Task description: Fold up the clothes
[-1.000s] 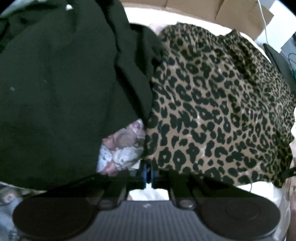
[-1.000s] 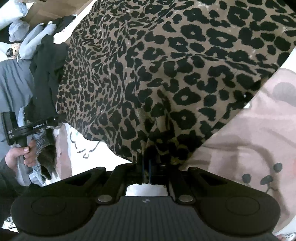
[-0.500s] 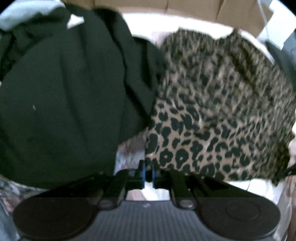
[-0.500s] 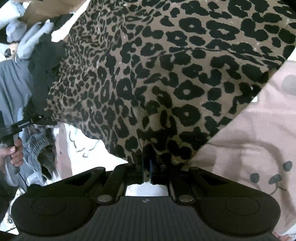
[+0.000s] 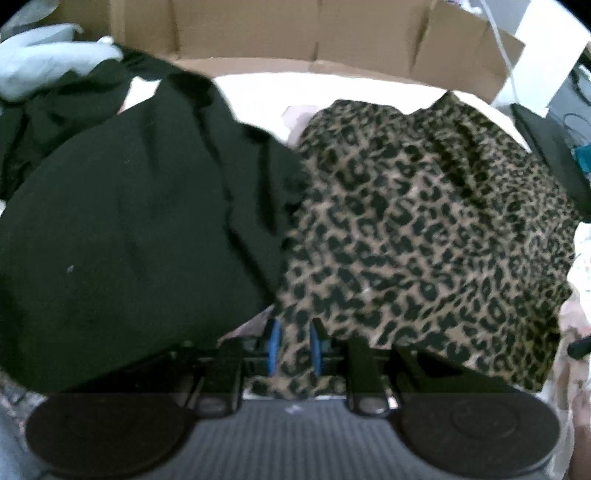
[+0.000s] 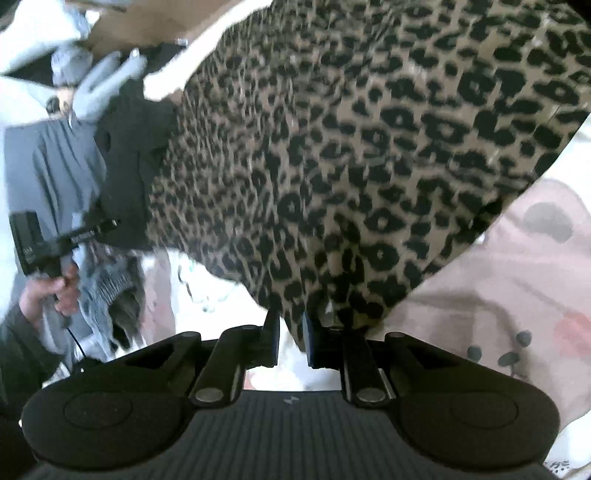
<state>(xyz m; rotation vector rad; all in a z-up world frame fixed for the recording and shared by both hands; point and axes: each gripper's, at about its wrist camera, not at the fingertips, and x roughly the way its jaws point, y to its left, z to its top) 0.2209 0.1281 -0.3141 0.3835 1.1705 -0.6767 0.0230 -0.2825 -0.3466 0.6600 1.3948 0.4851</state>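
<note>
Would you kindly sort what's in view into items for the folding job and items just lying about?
In the job: leopard-print garment; left gripper; right gripper.

Lying about: black garment; cardboard box; grey clothes; pink cartoon sheet.

count by kind, both views together:

- leopard-print garment (image 5: 424,229): one.
- black garment (image 5: 122,229): one large piece, with a darker crumpled mass behind it; whether that is a second piece cannot be told.
- grey garment (image 6: 51,173): one.
- grey knitted item (image 6: 107,284): one.
- pale blue cloth (image 5: 44,62): at least one; the folds blur together.
- cardboard box (image 5: 314,33): one.
- patterned pink sheet (image 6: 517,277): one.
- grippers: two, left gripper (image 5: 294,345) and right gripper (image 6: 290,341).
- hand (image 6: 51,295): one.
</note>
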